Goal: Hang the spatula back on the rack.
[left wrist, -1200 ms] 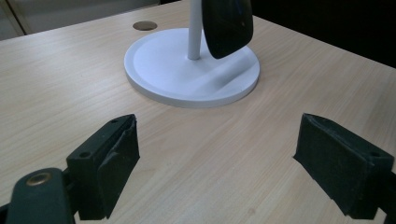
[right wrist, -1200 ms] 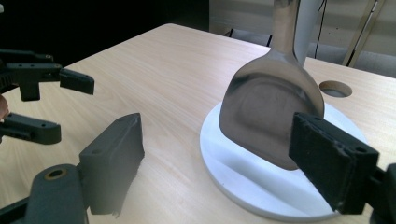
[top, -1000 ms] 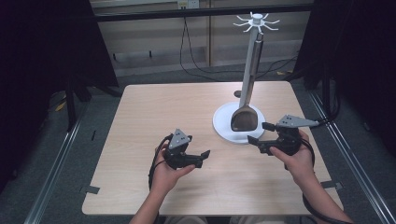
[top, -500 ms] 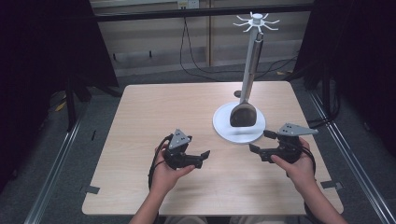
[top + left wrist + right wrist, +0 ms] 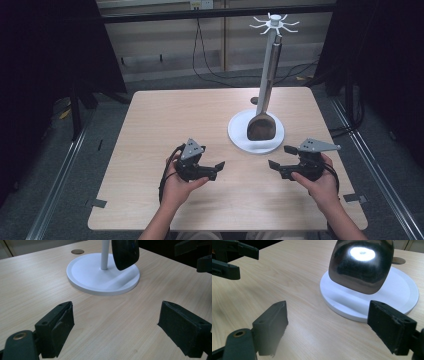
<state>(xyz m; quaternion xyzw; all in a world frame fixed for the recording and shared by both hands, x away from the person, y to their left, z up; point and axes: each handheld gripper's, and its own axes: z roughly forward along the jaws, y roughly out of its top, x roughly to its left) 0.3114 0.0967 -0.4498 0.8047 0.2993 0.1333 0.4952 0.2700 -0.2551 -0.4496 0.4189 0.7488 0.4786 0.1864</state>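
A white utensil stand with a round base and a hook ring on top stands right of the table's middle. A spatula hangs from it, its dark shiny blade just over the base. My left gripper rests low near the front edge, left of the base, open and empty. My right gripper is open and empty too, just front-right of the base. The left gripper view shows the left gripper with wide jaws before the base and blade. The right gripper faces the blade and base.
The light wooden table has bare surface on its left and back. A round cable hole lies behind the base. Dark curtains and floor cables surround the table. Each gripper view catches the other gripper: right gripper, left gripper.
My right gripper has sunk toward the table and drawn slightly back from the stand's base. The left gripper has kept still. Both stay open.
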